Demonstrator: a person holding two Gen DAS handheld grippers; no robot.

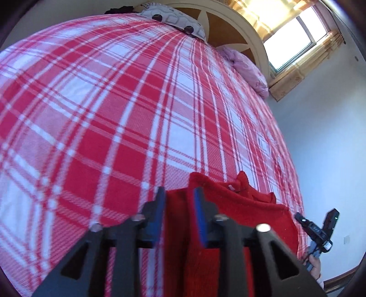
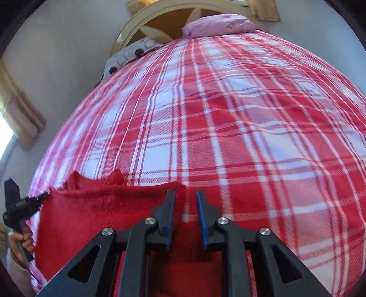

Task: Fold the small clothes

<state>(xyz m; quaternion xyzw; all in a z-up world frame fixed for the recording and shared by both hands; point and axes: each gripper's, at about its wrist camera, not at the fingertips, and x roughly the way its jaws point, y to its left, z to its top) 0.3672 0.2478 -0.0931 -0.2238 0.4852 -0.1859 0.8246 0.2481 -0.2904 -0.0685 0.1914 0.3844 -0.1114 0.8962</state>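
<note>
Fingers (image 1: 160, 205) parted on both grippers, over the red fleece garment (image 1: 240, 205)
Left gripper (image 1: 178, 194) straddles raised fleece; right gripper (image 2: 185, 196) sits at its corner on the plaid bed (image 2: 251, 137); likely pre-fold, next pinch both edges

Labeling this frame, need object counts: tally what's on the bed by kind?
Red fleece garment: 1
Pillows: 2, a pink pillow and a grey patterned pillow
Plaid bed cover: 1
Dark clothing heap: 1
Total: 5
</note>
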